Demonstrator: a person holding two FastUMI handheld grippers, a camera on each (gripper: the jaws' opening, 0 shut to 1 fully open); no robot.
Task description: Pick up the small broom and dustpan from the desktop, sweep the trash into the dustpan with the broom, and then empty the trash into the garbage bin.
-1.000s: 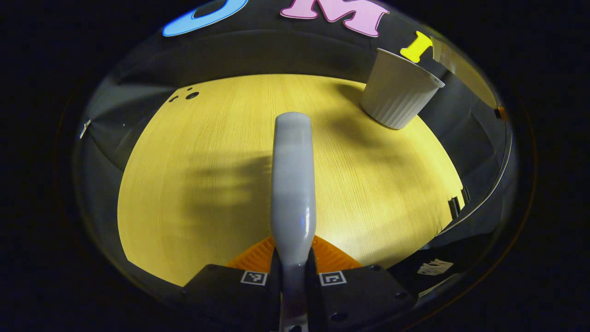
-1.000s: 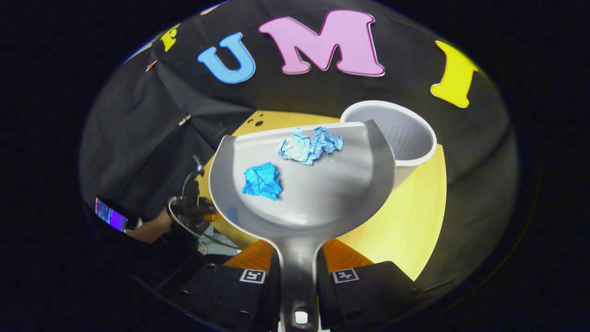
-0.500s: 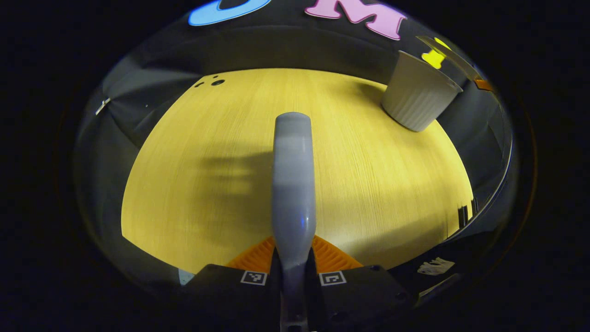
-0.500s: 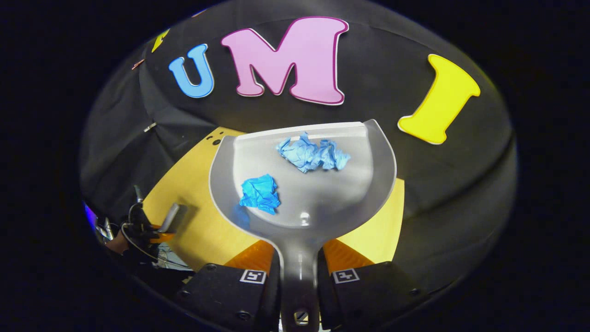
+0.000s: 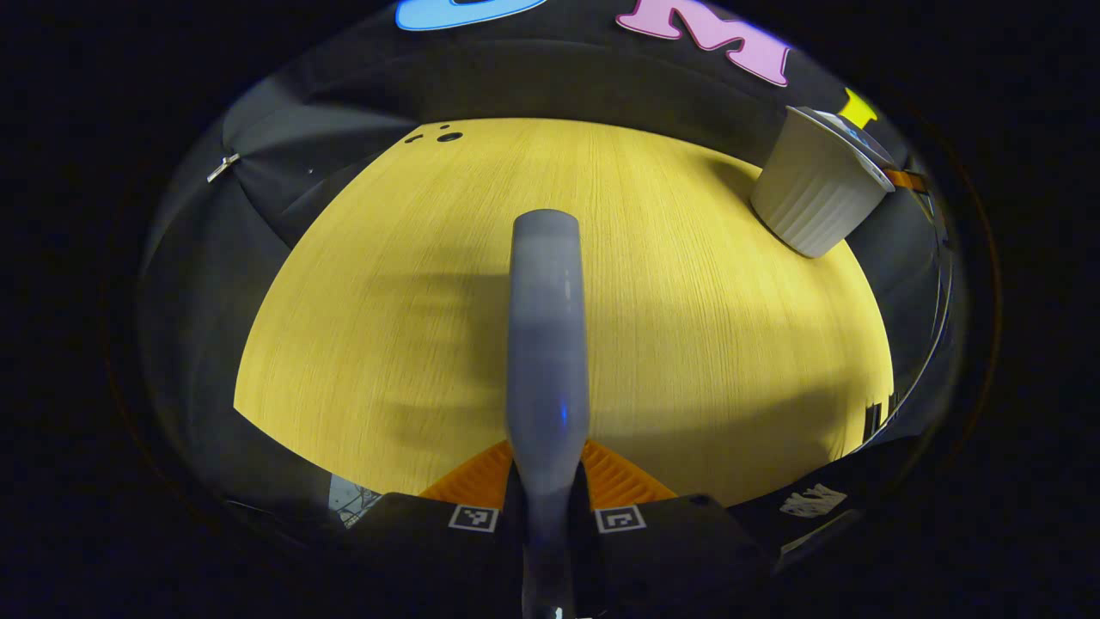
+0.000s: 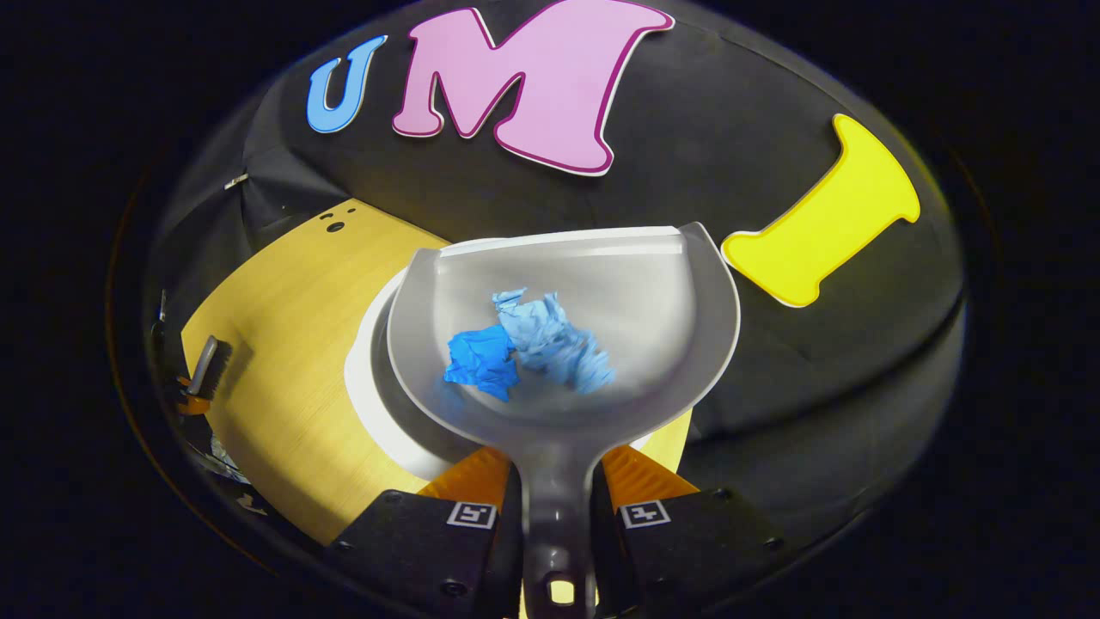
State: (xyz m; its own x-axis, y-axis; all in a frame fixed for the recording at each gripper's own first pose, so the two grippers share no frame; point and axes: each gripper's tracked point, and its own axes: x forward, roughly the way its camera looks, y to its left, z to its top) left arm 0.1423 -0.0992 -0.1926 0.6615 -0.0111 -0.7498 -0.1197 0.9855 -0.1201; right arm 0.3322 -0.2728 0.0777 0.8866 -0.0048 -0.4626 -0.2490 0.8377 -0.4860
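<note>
Over bin, mostly hidden, right claw grips dustpan w/ trash.

No readable text, numbers or brands here. Only markings: small square black-and-white fiducial tags, a pair on the left claw body and a pair on the right claw body, either side of the held handle. Patterns only, nothing legible.

Two paper wads, one dustpan
</note>
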